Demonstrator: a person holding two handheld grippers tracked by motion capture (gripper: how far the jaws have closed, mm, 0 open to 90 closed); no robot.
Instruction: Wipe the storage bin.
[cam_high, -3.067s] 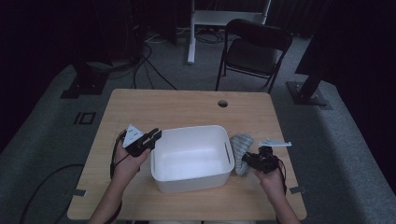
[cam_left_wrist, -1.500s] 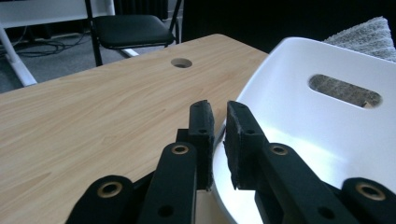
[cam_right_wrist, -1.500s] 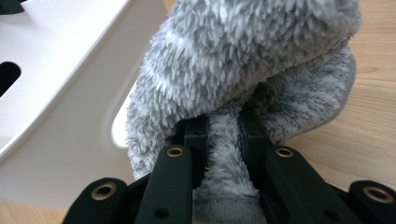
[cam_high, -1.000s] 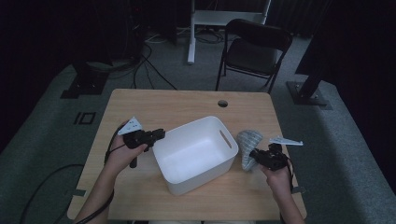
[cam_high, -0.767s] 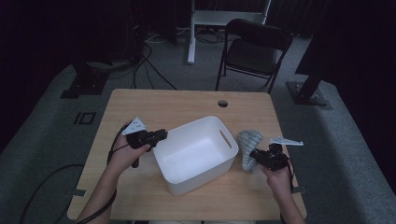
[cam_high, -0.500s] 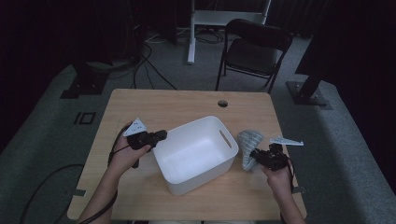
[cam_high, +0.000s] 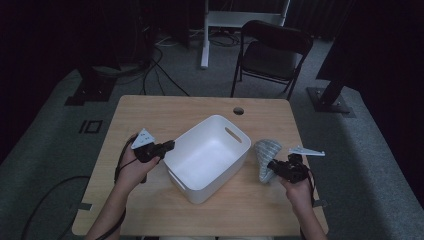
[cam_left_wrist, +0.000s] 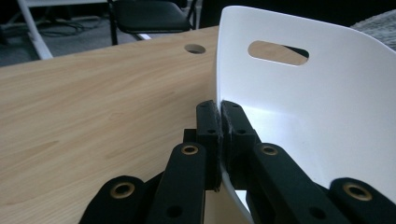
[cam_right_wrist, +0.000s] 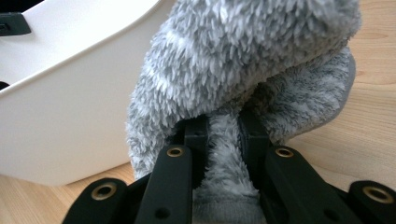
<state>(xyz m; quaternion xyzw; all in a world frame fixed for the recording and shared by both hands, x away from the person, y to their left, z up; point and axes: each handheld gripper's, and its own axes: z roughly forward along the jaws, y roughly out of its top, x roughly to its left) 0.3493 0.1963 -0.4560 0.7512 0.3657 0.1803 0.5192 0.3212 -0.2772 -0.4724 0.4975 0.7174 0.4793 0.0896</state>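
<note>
The left claw has just been closing and now pinches the thin rim of the white bin, likely to steady it, skewed at the middle of the bench, while something goes in; the right claw is clamped on a fold of the fluffy grey cloth, just beside the bin toward the bench's right edge, apparently ready to lift it in
</note>
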